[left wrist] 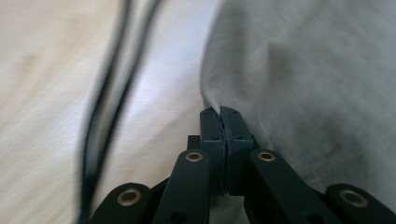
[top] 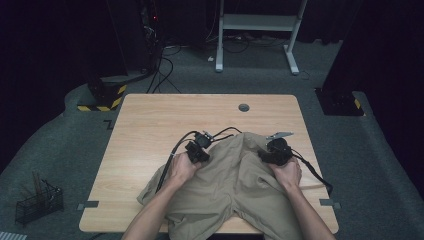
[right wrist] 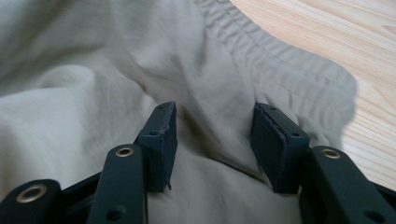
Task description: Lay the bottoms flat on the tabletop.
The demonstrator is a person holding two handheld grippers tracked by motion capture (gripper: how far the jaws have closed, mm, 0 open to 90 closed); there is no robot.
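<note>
While the shorts (top: 235, 185) lie rumpled on the surface (top: 150, 130), these lines set out how to make the second grab well.

Shorts: khaki, spread over the near half of the surface, waistband end away from the person, one leg hanging off the near edge.

Left hand-held gripper (left wrist: 219, 114): jaws pressed together on a thin fold at the cloth's left edge; in the high view it sits at the top left of the shorts (top: 197, 150).

Right hand-held gripper (right wrist: 212, 140): jaws spread, cloth lying between them but not yet pinched; in the high view it rests on the top right of the shorts (top: 275, 150).

Waistband (right wrist: 280, 60): gathered elastic hem, just beyond the right jaws and toward the bare wood.

Step in hand, as I judge it: getting a matching hold with the right side so the shorts can be lifted or pulled flat.

Doing it well: push the right jaws forward to the waistband, since the stitched hem should slip less than loose cloth.

Depth: take a full bite, not just a wrinkle.

Balance: pick a spot level with the left pinch, so the waistband pulls straight.

Risk: closing where the jaws now stand would likely catch a slack fold and bunch the cloth.

Cables (left wrist: 102, 107): lying near the left edge; keep them from under the shorts.
</note>
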